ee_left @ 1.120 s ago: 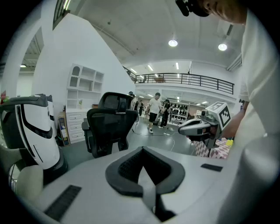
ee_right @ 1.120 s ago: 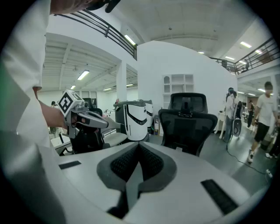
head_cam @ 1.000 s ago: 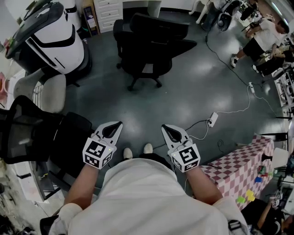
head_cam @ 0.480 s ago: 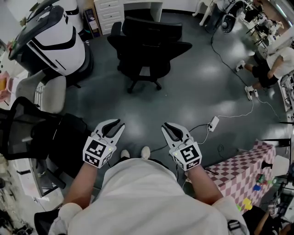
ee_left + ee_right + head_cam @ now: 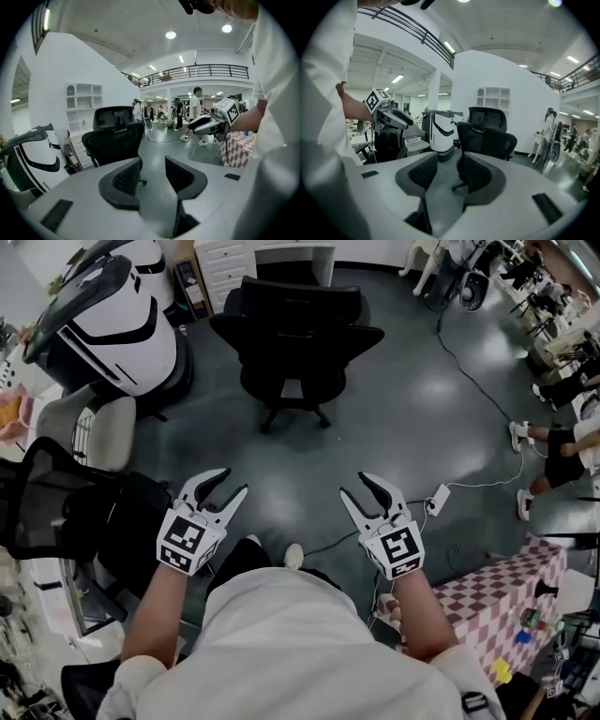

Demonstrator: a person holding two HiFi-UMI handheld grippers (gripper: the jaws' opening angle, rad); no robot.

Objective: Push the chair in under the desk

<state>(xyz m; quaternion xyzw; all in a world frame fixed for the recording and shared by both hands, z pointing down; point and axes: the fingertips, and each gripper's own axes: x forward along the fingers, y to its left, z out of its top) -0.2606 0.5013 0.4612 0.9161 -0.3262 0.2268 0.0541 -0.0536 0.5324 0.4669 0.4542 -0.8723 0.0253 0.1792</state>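
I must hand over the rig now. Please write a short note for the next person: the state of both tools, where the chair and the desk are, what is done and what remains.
Left tool: jaws have just opened, nothing between them.
Right tool: the same, open and empty.
Black chair: stands ahead, in front of the white desk, apart from both tools.
Done: nothing yet; the chair is untouched.
Left: walk up, set the tools against the chair, push it in under the desk.
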